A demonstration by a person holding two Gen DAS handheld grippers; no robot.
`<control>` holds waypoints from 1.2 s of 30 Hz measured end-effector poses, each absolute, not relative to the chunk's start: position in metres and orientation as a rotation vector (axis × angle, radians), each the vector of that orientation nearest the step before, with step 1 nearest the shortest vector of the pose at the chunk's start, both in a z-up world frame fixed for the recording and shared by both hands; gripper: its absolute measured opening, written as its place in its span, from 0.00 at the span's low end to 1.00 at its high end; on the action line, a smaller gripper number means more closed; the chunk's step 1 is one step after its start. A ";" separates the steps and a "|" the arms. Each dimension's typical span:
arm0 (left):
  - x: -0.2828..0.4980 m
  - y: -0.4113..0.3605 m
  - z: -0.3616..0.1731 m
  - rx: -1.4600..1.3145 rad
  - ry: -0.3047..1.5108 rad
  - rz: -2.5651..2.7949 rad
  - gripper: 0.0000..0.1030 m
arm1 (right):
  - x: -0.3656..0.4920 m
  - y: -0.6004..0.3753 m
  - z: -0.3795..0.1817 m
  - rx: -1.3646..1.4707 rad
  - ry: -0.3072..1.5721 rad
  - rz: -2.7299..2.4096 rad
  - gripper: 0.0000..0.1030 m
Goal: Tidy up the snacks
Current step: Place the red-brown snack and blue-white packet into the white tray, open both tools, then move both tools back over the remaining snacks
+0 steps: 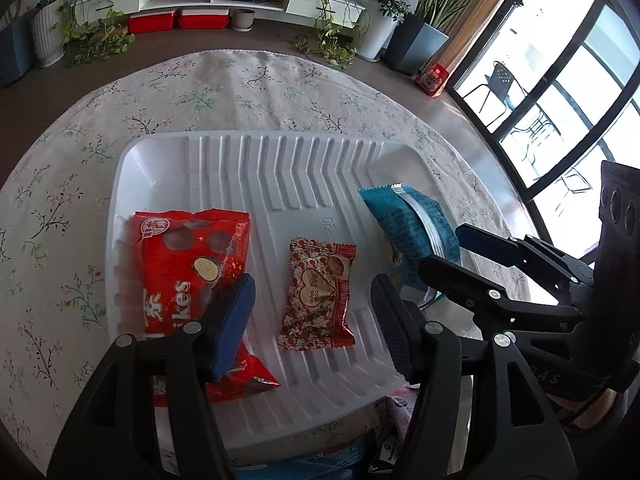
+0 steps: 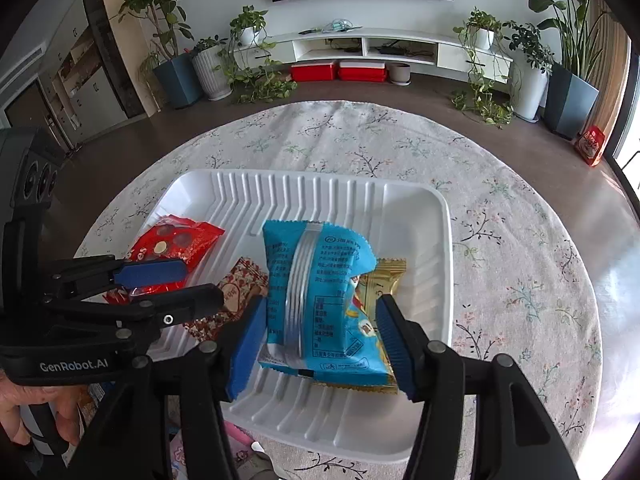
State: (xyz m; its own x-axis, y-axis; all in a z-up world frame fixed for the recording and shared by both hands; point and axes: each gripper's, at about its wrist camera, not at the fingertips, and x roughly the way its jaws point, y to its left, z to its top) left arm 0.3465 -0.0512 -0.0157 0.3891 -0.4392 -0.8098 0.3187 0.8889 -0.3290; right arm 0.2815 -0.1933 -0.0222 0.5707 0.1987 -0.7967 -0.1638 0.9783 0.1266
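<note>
A white ribbed tray point(image 1: 248, 160) point(image 2: 420, 216) sits on the flowered tablecloth. In it lie a big red snack bag point(image 1: 188, 256) point(image 2: 176, 240), a small red heart-patterned packet point(image 1: 320, 288) point(image 2: 240, 284), a blue packet point(image 1: 412, 228) point(image 2: 320, 292) and under it a gold packet point(image 2: 384, 276). My left gripper point(image 1: 312, 320) point(image 2: 192, 284) is open above the heart packet. My right gripper point(image 2: 320, 340) point(image 1: 448, 252) is open with its pads on either side of the blue packet, not touching it.
The round table point(image 2: 520, 280) has a flowered cloth. More snack packets lie at the near edge below the tray point(image 1: 392, 440) point(image 2: 240, 452). Plants, a low white shelf and red boxes stand across the room. A window is at the right.
</note>
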 end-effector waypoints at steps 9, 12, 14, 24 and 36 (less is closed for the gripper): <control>0.311 -0.027 0.036 -0.181 0.954 -0.483 0.89 | 0.250 -0.222 0.019 0.155 0.829 0.218 0.78; 0.293 -0.016 0.054 -0.196 0.911 -0.482 0.98 | 0.230 -0.232 0.035 0.206 0.775 0.221 0.83; 0.278 -0.009 0.064 -0.203 0.885 -0.488 1.00 | 0.214 -0.239 0.043 0.247 0.739 0.234 0.88; 0.174 0.033 0.052 -0.193 0.803 -0.453 1.00 | 0.126 -0.264 0.023 0.500 0.715 0.335 1.00; 0.114 0.041 0.004 -0.087 0.915 -0.560 1.00 | 0.066 -0.265 -0.053 0.594 0.829 0.261 0.97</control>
State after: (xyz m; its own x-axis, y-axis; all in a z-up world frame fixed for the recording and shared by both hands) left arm 0.1144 0.0407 0.0040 0.4780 -0.4936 -0.7265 0.4217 0.8546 -0.3031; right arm 0.0663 -0.2651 -0.0533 0.6557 0.4399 -0.6136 0.0084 0.8084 0.5886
